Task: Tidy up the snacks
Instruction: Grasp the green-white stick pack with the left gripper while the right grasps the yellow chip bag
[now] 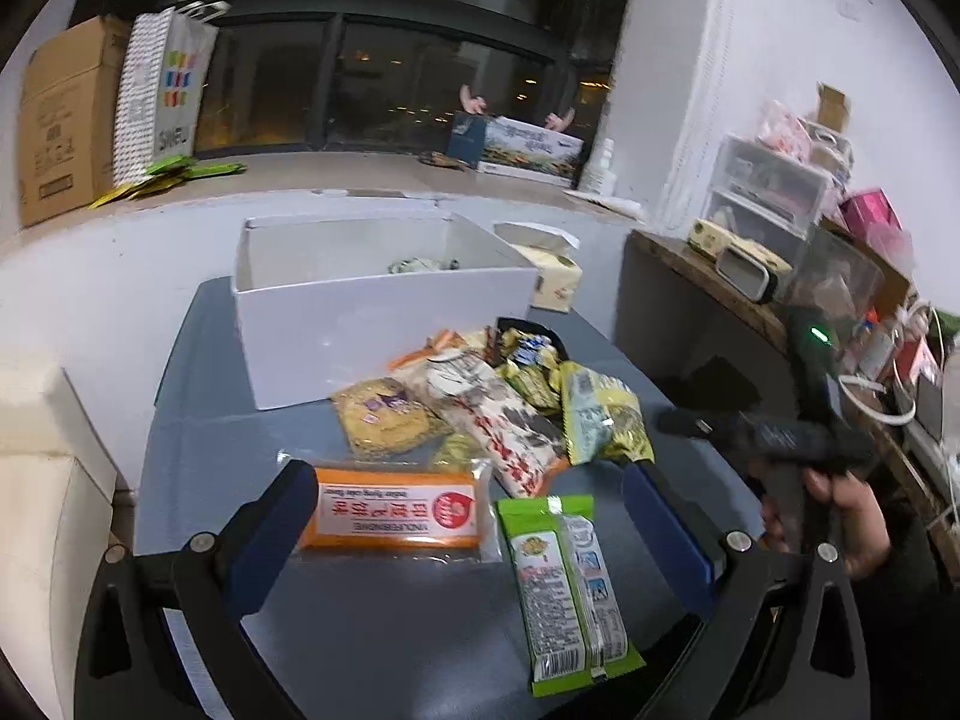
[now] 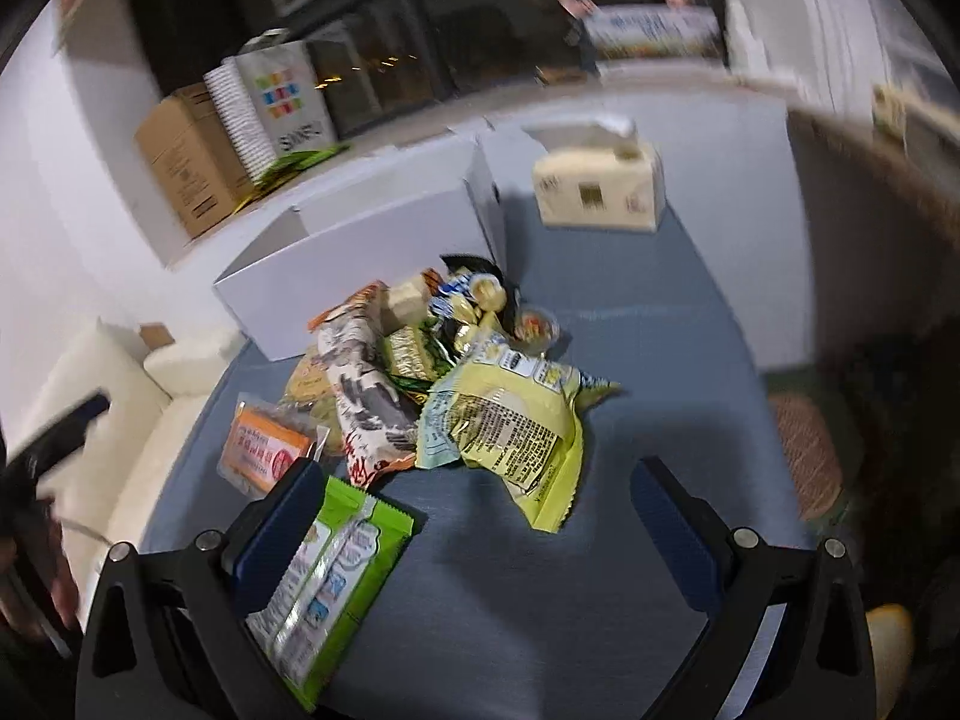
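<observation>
A pile of snack packets [image 1: 480, 402] lies on the blue-grey table [image 1: 198, 456] in front of an open white box [image 1: 372, 300]. An orange rice-cake pack [image 1: 399, 513] and a green-edged packet [image 1: 567, 585] lie between the wide-open fingers of my left gripper [image 1: 471, 507], which holds nothing. In the right wrist view my right gripper [image 2: 480, 507] is open and empty above the table; the green-edged packet [image 2: 336, 576] lies by its left finger, and a yellow-green bag [image 2: 516, 420] lies ahead. The white box [image 2: 360, 258] stands behind the pile [image 2: 420, 354].
A tissue box [image 2: 600, 186] stands at the table's far right. A cream sofa [image 2: 108, 414] is to the left. A cardboard box [image 1: 66, 120] and paper bag [image 1: 162, 102] sit on the window ledge. A cluttered wooden shelf [image 1: 780, 252] is at the right.
</observation>
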Tool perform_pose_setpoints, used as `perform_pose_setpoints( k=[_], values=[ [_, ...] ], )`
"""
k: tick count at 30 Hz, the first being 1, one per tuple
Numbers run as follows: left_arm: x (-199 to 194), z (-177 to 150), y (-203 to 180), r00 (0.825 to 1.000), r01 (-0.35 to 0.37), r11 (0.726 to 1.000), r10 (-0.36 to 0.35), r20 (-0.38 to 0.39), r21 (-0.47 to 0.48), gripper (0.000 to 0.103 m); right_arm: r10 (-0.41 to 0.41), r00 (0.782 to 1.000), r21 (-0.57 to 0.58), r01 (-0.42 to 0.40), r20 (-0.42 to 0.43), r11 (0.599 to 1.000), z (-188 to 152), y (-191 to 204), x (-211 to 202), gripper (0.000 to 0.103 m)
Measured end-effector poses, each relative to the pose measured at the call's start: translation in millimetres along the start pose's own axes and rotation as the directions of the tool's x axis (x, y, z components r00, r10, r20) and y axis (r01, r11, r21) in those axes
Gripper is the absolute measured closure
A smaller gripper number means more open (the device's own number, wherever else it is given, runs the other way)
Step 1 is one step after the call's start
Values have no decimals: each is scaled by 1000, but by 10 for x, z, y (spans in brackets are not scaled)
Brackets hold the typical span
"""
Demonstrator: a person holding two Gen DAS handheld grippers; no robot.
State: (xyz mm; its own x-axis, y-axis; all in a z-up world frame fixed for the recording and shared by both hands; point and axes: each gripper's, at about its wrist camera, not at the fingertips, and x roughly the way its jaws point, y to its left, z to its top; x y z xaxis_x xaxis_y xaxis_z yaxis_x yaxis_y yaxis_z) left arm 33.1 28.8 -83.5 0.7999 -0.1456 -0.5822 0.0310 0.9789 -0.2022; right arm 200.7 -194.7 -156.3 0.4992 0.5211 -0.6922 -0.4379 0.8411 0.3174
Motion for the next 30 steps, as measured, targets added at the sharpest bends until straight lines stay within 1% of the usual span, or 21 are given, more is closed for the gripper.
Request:
perform_pose_setpoints(
  k=[2, 4, 7, 8, 10, 11, 12, 13, 16, 18, 21, 23, 24, 26, 29, 30],
  values=[
    [22, -17, -60, 1000, 14, 1000, -14, -10, 17, 0, 34, 999, 70, -32, -32, 997, 39, -104, 149, 0],
    [52, -45, -108, 999, 35, 999, -35, -21, 29, 0, 93, 994, 148, -82, -64, 986, 84, -243, 324, 0],
    [121, -92, -181, 998, 52, 997, -49, -51, 49, 0, 110, 990, 222, -89, -84, 971, 136, -403, 522, 0],
    [156, -111, -212, 997, 57, 997, -53, -63, 58, 0, 108, 990, 230, -85, -89, 969, 148, -435, 564, 0],
    [208, -138, -253, 995, 66, 995, -60, -81, 72, 0, 133, 986, 258, -103, -103, 961, 154, -510, 686, 0],
    [231, -151, -268, 994, 67, 995, -60, -89, 75, 0, 153, 982, 271, -120, -107, 955, 148, -532, 728, 4],
    [247, -155, -278, 994, 70, 995, -63, -95, 77, 0, 194, 976, 277, -159, -104, 948, 139, -545, 779, 23],
    [272, -166, -293, 992, 75, 994, -66, -105, 80, 0, 199, 976, 261, -171, -86, 950, 140, -542, 784, 32],
    [350, -195, -319, 987, 92, 992, -80, -139, 82, 0, 250, 967, 280, -228, -47, 933, 108, -542, 737, 44],
    [436, -221, -344, 980, 109, 991, -92, -177, 84, 0, 233, 973, 246, -223, -12, 943, 108, -517, 639, 46],
    [601, -274, -398, 964, 121, 988, -95, -250, 93, 0, 244, 968, 248, -250, 53, 936, 81, -540, 436, 49],
    [770, -329, -458, 944, 117, 987, -76, -320, 108, 0, 224, 971, 229, -236, 77, 944, 68, -533, 301, 49],
    [814, -354, -482, 939, 113, 987, -69, -336, 114, 0, 217, 973, 216, -230, 85, 949, 48, -529, 209, 49],
    [981, -421, -547, 916, 111, 986, -54, -398, 123, 0, 208, 972, 195, -226, 108, 954, 19, -509, 35, 49],
    [1166, -486, -596, 890, 100, 989, -39, -454, 112, 0, 187, 972, 138, -207, 145, 969, -12, -403, -213, 49],
    [1220, -502, -618, 883, 97, 989, -35, -468, 109, 0, 197, 969, 130, -216, 148, 968, -23, -369, -273, 49]
  ],
)
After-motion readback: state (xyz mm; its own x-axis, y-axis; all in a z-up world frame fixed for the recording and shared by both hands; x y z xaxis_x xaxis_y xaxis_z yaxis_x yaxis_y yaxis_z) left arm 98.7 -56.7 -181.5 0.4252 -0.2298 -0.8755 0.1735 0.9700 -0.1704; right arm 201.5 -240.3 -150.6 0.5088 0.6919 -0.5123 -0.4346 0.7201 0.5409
